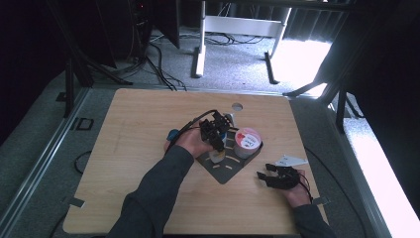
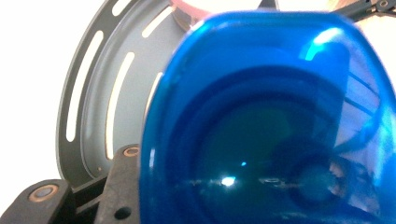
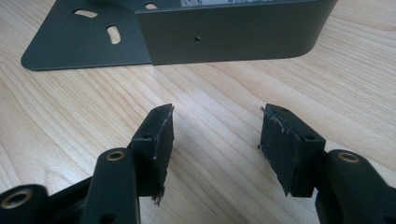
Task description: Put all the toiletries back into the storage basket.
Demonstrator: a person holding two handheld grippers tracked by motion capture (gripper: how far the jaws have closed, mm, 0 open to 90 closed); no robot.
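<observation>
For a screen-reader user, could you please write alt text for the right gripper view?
The right gripper rests low over a pale wooden table, its two black jaws apart with nothing between them. Just beyond lies a dark grey metal holder with a slotted flat base and an upright wall.

We count one wooden table (image 1: 148,163), one dark grey metal tray (image 1: 229,171), one red-and-white round tub (image 1: 247,141) (standing in the tray), one blue translucent container (image 2: 271,121), and two hand-held grippers: left gripper (image 1: 216,130), right gripper (image 3: 215,140).
</observation>
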